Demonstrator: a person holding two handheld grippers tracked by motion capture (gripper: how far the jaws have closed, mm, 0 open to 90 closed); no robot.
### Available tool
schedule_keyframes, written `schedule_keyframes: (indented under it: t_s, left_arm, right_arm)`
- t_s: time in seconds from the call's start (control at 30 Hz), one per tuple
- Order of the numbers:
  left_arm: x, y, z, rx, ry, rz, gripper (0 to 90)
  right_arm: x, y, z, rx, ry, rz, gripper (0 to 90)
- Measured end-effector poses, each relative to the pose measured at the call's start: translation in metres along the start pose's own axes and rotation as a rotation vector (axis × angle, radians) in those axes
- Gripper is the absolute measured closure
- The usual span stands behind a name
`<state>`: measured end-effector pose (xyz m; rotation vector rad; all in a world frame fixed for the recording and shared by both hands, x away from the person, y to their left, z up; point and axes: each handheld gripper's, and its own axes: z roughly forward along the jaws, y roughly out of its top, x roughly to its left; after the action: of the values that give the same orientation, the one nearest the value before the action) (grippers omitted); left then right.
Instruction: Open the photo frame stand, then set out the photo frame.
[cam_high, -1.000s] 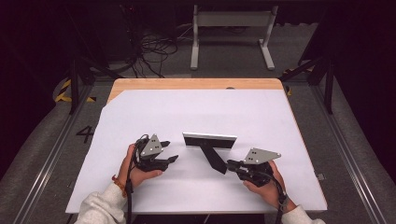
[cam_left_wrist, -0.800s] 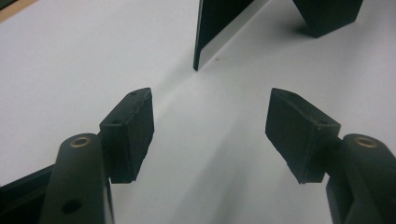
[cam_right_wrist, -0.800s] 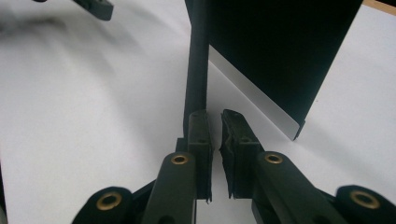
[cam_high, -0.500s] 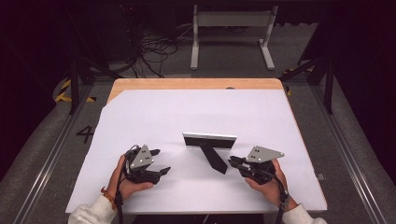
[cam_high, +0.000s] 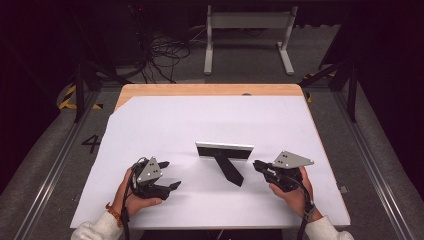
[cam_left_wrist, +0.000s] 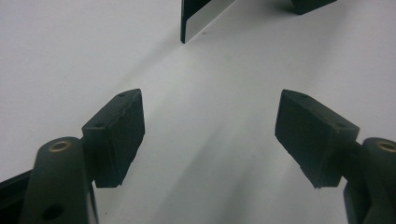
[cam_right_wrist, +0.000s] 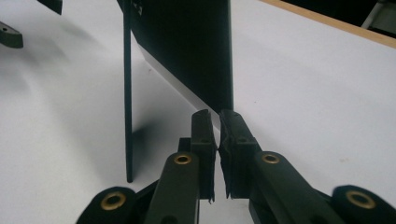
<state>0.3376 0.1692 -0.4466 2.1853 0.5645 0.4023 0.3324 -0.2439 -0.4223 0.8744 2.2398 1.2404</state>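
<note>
Left hand (cam_high: 134, 192) rests low on the near-left part of the desk (cam_high: 165, 120), forearm entering from the near edge, white sleeve and a bead bracelet at the wrist. The left gripper (cam_high: 167, 176) lies roughly level, pointing right and slightly far toward the picture frame (cam_high: 224, 150). Its jaws have just been opening and stand released, wide apart, with only bare white desk surface between them; in the left gripper view the left gripper (cam_left_wrist: 210, 135) looks along the desk at the picture frame (cam_left_wrist: 198, 16), which is well apart from the pads. Right hand (cam_high: 292, 192) sits on the near-right part of the desk, wrist angled inward, with the right gripper (cam_high: 257, 165) pointing left at the frame's right end. In the right gripper view the right gripper (cam_right_wrist: 217, 123) has its jaws clenched almost together, a thin slit between the pads and nothing seen held in it; the tips are just beside the lower edge of the picture frame (cam_right_wrist: 187, 46), and contact cannot be told. The frame stands upright near the desk centre, slightly toward the near side, its dark back facing the person, propped by a black easel leg (cam_high: 229, 170) that runs out toward the near edge between the two grippers. Open white surface lies to the far side of the frame up to the wooden far edge, and wide margins remain left and right. Both hands are close to the near edge.
</note>
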Motion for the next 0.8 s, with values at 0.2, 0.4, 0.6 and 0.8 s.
schedule_keyframes:
  t_s: [0.2, 0.4, 0.6, 0.8]
  left_arm:
    - [0.003, -0.001, 0.0, 0.002, 0.006, -0.015, 23.7]
    - [0.008, 0.001, 0.003, 0.0, 0.001, -0.019, 23.7]
    - [0.017, 0.018, 0.013, -0.043, 0.0, -0.016, 24.0]
    - [0.026, 0.043, 0.022, -0.105, -0.011, -0.031, 23.9]
  right_arm:
    - [-0.002, 0.002, -0.001, -0.022, -0.013, 0.003, 83.5]
    - [-0.003, 0.004, -0.004, -0.048, -0.041, 0.013, 82.0]
    - [-0.003, 0.005, -0.008, -0.071, -0.059, 0.027, 81.9]
    - [0.001, 0.013, -0.009, -0.104, -0.059, 0.03, 80.6]
